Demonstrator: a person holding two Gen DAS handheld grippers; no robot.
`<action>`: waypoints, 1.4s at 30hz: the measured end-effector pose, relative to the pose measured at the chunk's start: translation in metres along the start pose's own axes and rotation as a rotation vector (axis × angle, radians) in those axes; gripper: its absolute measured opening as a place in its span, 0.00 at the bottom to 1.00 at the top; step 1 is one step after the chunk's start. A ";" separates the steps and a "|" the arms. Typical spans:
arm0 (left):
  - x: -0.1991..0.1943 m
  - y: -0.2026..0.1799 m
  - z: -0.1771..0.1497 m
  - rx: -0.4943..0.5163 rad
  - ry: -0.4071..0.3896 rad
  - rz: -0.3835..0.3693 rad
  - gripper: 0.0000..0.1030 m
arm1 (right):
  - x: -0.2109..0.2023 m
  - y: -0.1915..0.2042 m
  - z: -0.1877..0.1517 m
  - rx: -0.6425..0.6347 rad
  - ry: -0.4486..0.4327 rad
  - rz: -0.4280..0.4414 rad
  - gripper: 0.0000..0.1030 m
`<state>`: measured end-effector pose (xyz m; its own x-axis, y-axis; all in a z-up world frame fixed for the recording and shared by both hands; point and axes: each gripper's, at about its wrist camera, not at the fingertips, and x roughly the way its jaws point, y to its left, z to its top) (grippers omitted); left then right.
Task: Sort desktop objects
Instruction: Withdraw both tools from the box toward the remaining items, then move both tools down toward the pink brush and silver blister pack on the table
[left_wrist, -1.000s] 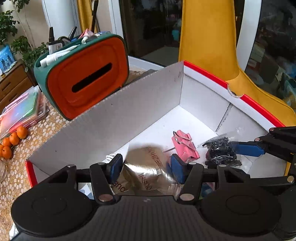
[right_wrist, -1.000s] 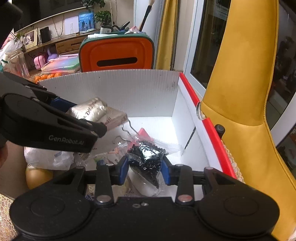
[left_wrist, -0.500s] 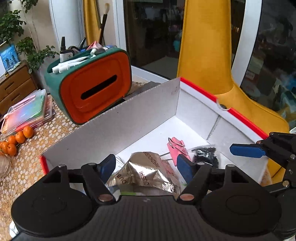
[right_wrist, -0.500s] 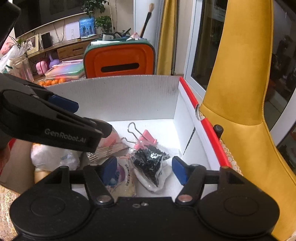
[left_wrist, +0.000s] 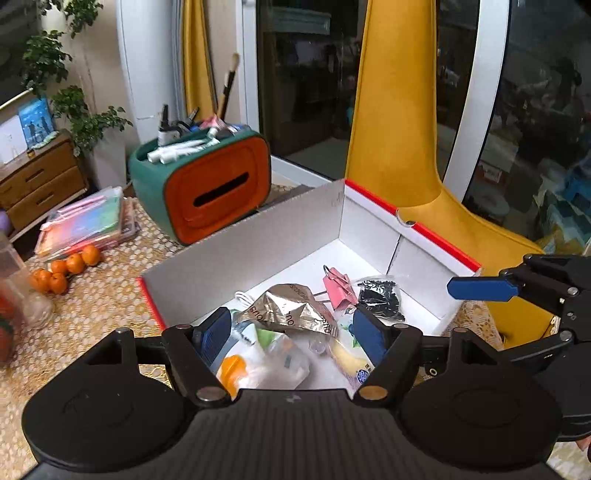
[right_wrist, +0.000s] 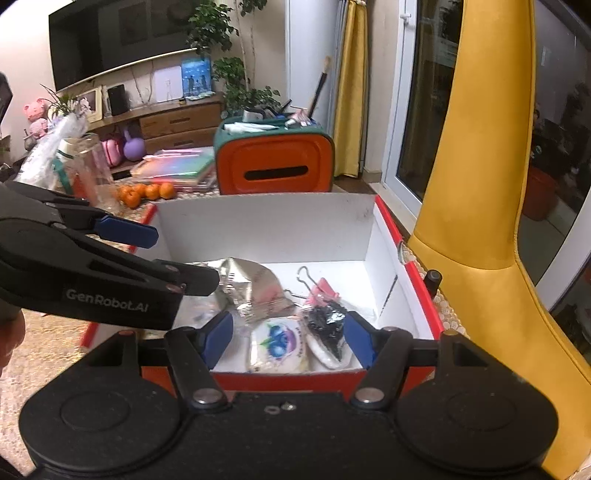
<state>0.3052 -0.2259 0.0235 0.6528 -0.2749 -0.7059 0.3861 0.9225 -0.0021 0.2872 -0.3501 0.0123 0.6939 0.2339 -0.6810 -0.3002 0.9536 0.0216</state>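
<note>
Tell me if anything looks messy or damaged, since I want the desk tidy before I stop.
Nothing looks spilled or broken. The silver foil packet is crumpled and lies tilted on the other bags in the white box, beside the pink binder clip. A few loose oranges sit on the table by the plastic folders.

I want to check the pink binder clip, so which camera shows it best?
The left wrist view: the pink binder clip lies in clear sight in the white box. The right wrist view shows it smaller, its lower end hidden by the black-bead bag.
</note>
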 end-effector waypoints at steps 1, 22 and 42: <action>-0.006 0.001 -0.001 -0.004 -0.007 0.002 0.70 | -0.003 0.003 0.000 -0.002 -0.001 0.002 0.64; -0.126 0.033 -0.067 -0.063 -0.099 0.054 0.73 | -0.079 0.058 -0.012 -0.059 -0.063 0.059 0.76; -0.181 0.101 -0.157 -0.158 -0.126 0.135 1.00 | -0.087 0.143 -0.004 -0.114 -0.063 0.117 0.82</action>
<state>0.1237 -0.0407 0.0400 0.7717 -0.1692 -0.6131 0.1899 0.9813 -0.0318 0.1809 -0.2348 0.0715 0.6888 0.3567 -0.6311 -0.4510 0.8924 0.0122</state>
